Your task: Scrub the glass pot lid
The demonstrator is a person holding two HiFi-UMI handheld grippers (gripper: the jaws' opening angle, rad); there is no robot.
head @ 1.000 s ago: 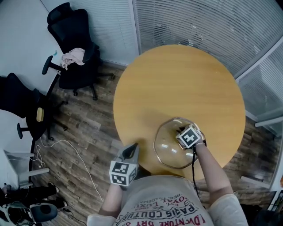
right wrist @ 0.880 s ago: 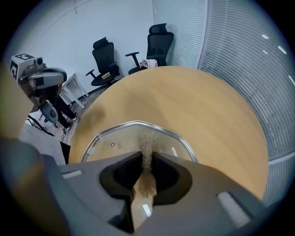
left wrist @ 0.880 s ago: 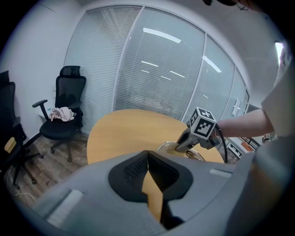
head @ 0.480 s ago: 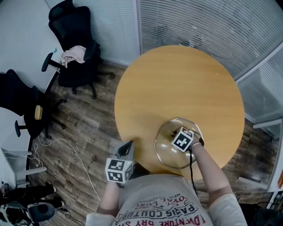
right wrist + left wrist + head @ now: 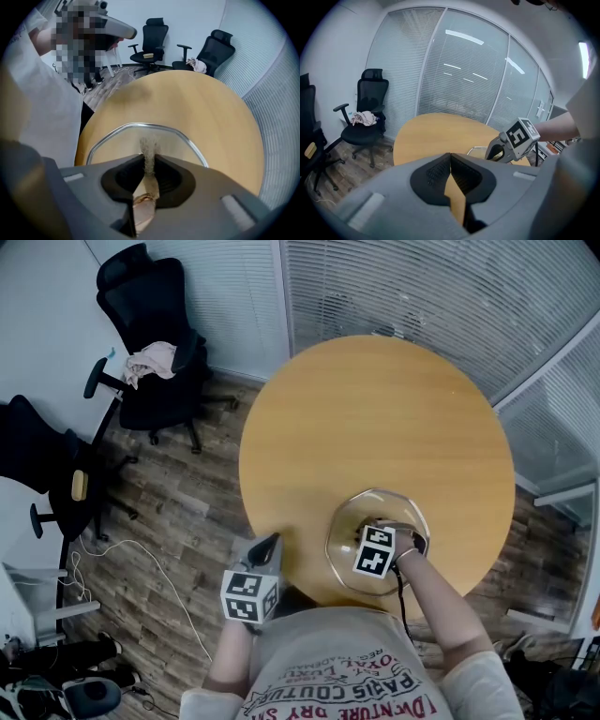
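Round wooden surface point(image 5: 375, 409), glass pot lid point(image 5: 349, 521) at its near edge. Right hand-held gripper point(image 5: 149, 157), clamped on scrub pad point(image 5: 149, 143), has slid back across the lid, so scrubbing looks underway. Left hand-held gripper point(image 5: 451, 161) closed, empty, left of the lid.

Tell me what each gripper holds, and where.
The right gripper pinches a scrub pad by its rear, front end over the glass lid. The left gripper is shut, empty.
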